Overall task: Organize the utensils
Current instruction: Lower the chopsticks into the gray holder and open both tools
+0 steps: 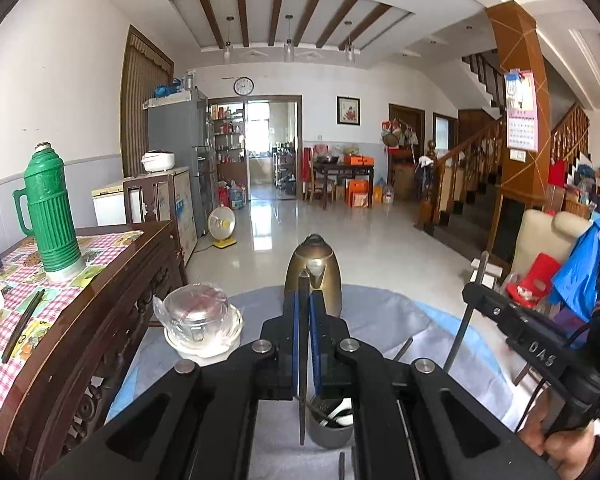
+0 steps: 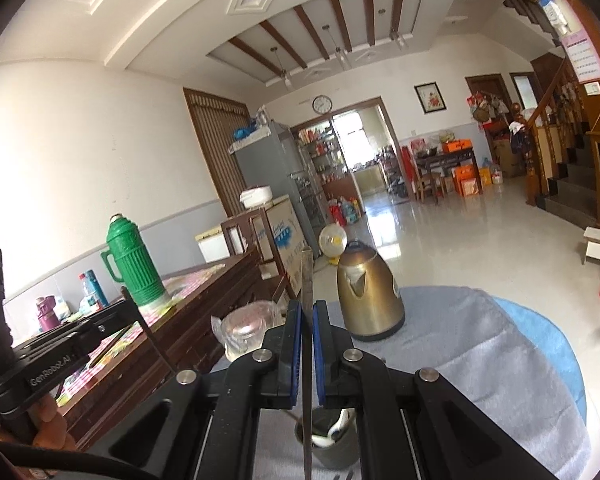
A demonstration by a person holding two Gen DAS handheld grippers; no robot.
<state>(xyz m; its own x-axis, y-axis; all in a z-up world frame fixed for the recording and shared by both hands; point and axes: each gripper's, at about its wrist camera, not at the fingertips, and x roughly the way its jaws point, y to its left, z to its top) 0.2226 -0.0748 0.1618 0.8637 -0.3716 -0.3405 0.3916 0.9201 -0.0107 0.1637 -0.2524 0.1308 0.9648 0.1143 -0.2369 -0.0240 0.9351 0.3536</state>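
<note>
While both my grippers are pinched nearly closed, each on a thin upright utensil, the risk I see is slippage: the left gripper [image 1: 303, 312] grips a slim metal rod [image 1: 302, 360] between its blue pads [image 1: 295, 340], and the right gripper [image 2: 307, 320] clamps a similar rod [image 2: 307, 300], and such narrow, smooth stems could pivot or slide if I tilt or jerk. Both rods hang with their lower ends at the bottom centre of each frame, close to the grey cup [image 1: 329, 430] that already holds other utensils, so a careless lowering could, I judge, strike its rim and tip it on the blue cloth [image 1: 380, 312]. Just beyond the fingers stands the kettle [image 1: 314, 276], and a wrapped glass bowl [image 1: 200, 320] sits left of centre. Only the left view shows the other gripper at far right with its rod; only the right view shows bottles in the lower left and a small stool at the right edge.
</note>
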